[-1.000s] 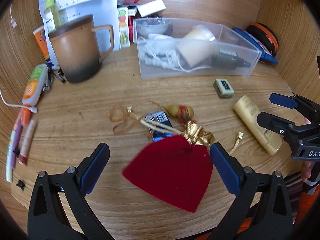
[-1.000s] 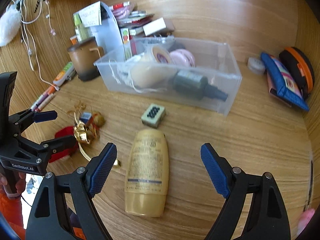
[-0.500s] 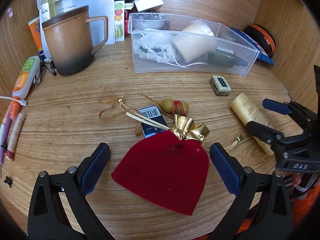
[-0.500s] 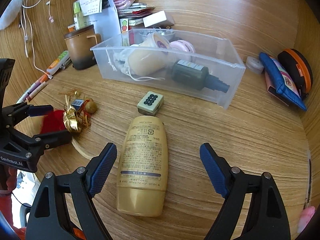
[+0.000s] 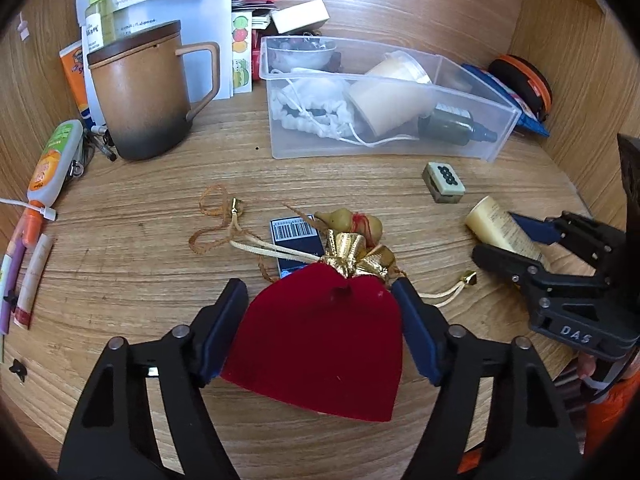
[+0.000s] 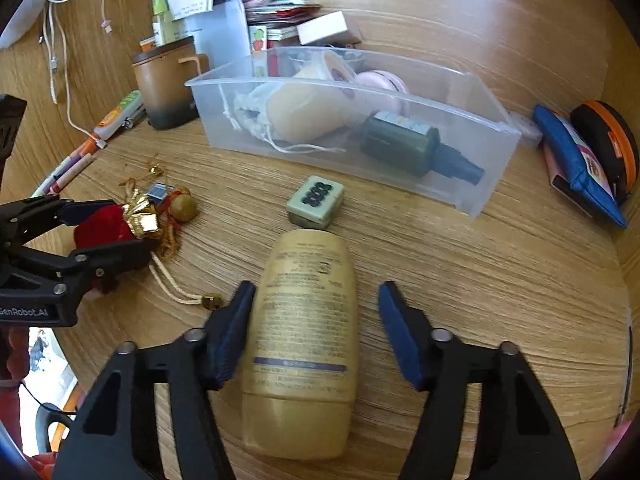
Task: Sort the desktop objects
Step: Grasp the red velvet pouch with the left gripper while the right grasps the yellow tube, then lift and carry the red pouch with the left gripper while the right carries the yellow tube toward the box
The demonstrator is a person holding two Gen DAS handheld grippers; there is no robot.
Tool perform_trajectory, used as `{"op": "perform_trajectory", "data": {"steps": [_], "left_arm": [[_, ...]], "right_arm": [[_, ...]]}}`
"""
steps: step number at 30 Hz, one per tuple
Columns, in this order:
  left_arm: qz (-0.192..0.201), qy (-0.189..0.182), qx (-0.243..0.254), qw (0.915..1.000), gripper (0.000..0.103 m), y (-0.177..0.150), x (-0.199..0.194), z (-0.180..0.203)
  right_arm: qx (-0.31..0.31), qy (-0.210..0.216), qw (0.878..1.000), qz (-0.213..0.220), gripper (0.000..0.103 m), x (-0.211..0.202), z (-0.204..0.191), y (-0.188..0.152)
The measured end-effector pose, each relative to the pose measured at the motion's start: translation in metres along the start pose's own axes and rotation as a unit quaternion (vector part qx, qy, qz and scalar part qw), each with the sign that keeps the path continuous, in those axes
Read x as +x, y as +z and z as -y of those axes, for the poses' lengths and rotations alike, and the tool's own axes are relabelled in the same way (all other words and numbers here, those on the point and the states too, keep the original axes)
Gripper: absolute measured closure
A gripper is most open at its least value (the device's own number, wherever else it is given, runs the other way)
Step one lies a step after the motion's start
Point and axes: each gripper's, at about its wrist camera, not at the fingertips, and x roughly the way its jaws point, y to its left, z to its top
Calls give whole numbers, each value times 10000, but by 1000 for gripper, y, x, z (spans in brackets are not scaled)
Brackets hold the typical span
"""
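A red velvet pouch with a gold bow lies on the wooden desk, between the fingers of my left gripper. The jaws stand close on both its sides. It also shows in the right wrist view. A tan lotion bottle lies flat between the fingers of my right gripper; the left pad touches it and the right pad stands apart. The bottle also shows in the left wrist view. A clear plastic bin with several items stands behind.
A green-grey mahjong tile, a barcoded dark card and a small gourd charm lie mid-desk. A brown mug, pens and tubes stand at left. A blue pouch and orange-black case lie at right.
Both grippers have moved forward and their jaws have narrowed: the left around the red pouch, the right around the lotion bottle.
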Motion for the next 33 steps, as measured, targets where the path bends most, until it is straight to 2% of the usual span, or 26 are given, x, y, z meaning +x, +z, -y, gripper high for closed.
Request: {"op": "perform_trajectory", "data": {"steps": [5,9,21,31,33], "left_arm": [[129,-92,-204,9997,41,3,-9,-10],[265,-122,-232,9993,42,6,-20,-14],[641,-150,-139,9977,42,17,-48,-7],[805,-205,2,9965,42,32,-52,7],[822,-225,-5,9964,42,36,-50,9]], "right_arm": [[69,18,10000,53,57,2,-1,2],[228,180,9996,66,57,0,4,1],[503,210,9977,391,57,-18,17,13],[630,189,9961,592,58,-33,27,21],[633,181,9958,641,60,-37,28,24]]}}
